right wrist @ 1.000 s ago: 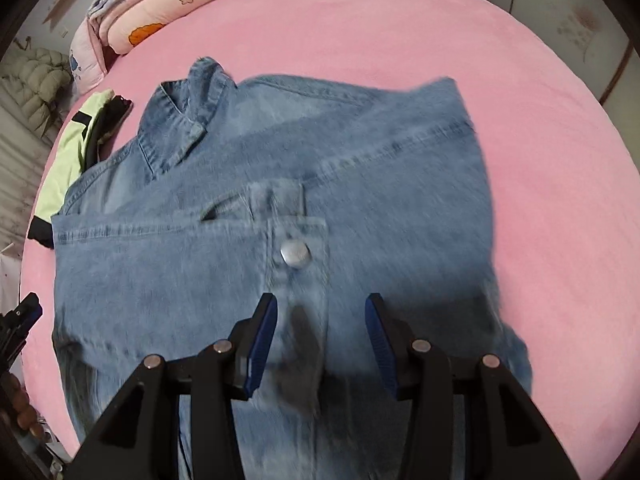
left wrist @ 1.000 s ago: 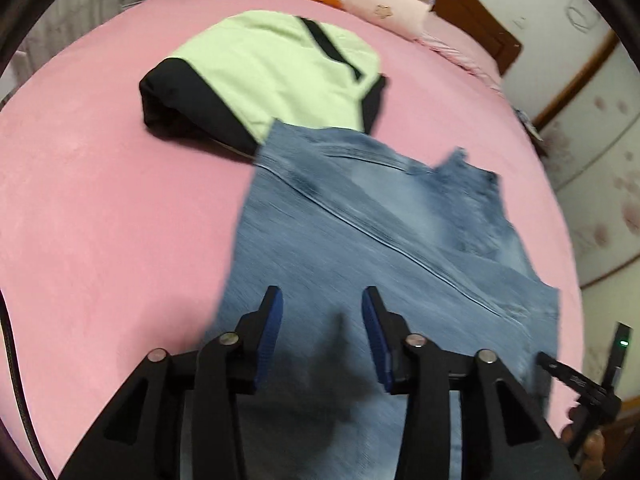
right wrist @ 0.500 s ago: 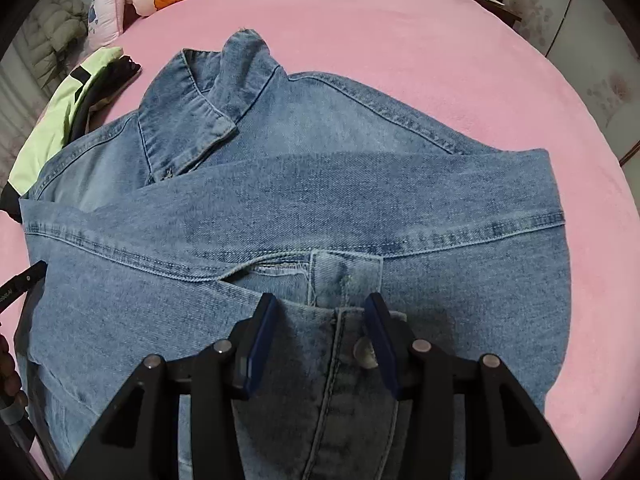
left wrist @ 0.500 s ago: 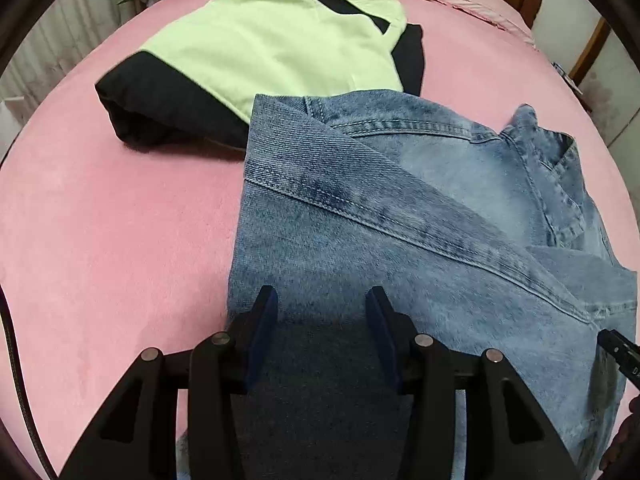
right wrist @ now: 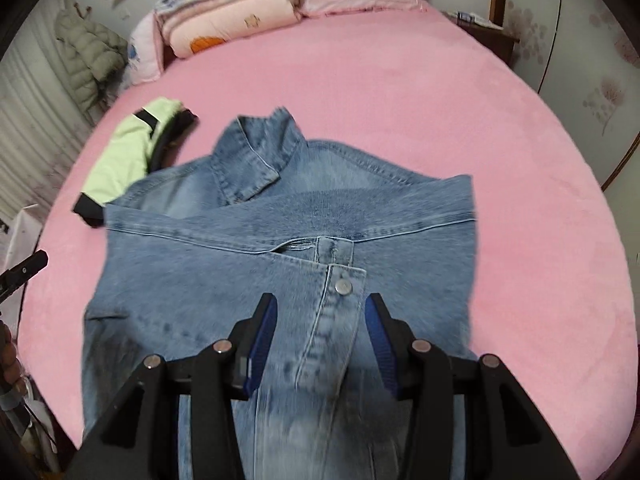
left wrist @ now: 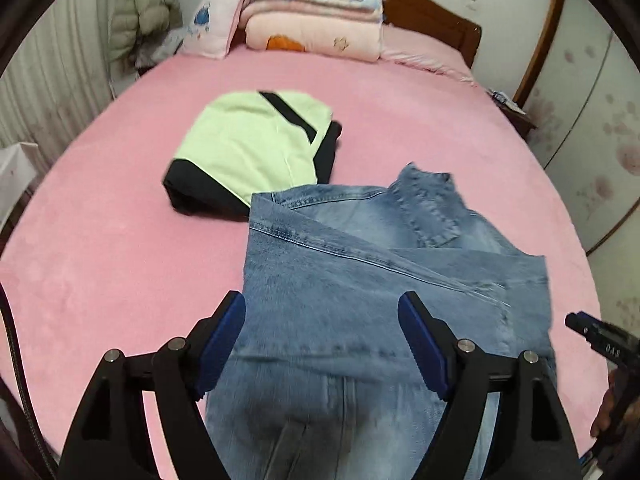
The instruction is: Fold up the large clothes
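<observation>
Where the pink bedsheet point(left wrist: 100, 264) spreads out, lies a folded denim jacket point(left wrist: 360, 280), collar point(left wrist: 430, 204) pointing toward the headboard, hem side nearest the cameras. Just beyond its far left corner, touching or all but touching, sits a folded light-green and black garment point(left wrist: 256, 148). Further back, against the headboard, stacked pink quilts point(left wrist: 316, 20).

In the left wrist view, hovers above the near part of the denim: left gripper point(left wrist: 322, 344), blue pads spread wide, having just been opening, nothing pinched between them; cloth seen through the gap lies flat below, apart from the fingers point(left wrist: 224, 336). At the right edge, a sliver of the other tool and a hand.

In the right wrist view, hangs over the buttoned placket point(right wrist: 340, 304): right gripper point(right wrist: 320, 340), jaws parted about halfway, pads clear of the fabric, the metal button point(right wrist: 343, 287) just ahead of the gap. Denim blurred near the fingertips; whether any fold brushes the pads, cannot tell.
</observation>
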`<state>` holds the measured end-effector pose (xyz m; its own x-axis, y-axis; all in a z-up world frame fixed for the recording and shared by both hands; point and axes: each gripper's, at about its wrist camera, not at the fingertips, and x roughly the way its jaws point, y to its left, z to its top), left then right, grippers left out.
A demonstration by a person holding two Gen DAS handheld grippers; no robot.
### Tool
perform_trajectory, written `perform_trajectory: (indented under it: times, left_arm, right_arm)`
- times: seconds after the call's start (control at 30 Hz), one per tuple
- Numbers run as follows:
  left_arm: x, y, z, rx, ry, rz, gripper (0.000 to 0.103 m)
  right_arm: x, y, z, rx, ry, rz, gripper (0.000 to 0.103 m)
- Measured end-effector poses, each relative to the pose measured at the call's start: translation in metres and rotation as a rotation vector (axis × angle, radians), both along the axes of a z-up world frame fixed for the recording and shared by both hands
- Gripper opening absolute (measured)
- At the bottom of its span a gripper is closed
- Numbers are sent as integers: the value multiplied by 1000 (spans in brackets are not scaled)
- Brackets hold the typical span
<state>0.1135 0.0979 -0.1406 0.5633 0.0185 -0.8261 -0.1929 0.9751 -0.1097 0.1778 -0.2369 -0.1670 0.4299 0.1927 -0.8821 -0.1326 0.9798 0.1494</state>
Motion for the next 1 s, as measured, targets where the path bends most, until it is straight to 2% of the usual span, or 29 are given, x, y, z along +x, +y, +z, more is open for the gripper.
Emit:
perform_trajectory:
  times: [0.23,0.37,0.5,0.7,1.0]
  left_arm:
    - [-63,-17,64,44,-61,-25,78]
    - [-88,-19,83,57,-75,-46,78]
    - [-115,-12,90,65,-83,-58,78]
    - [-158,6,80,50,-64,-38,78]
    - [-217,30,26,47,46,-29,78]
  right_arm:
    - [-45,-26,68,18,-105,15,46]
    - [-74,-42,103,38,-180,-17,46]
    - [-110,-53,123,33,-248,-36,46]
    - [-156,-60,116,18,-215,-76,46]
    - [-219,-71,81,9,-148,-145,46]
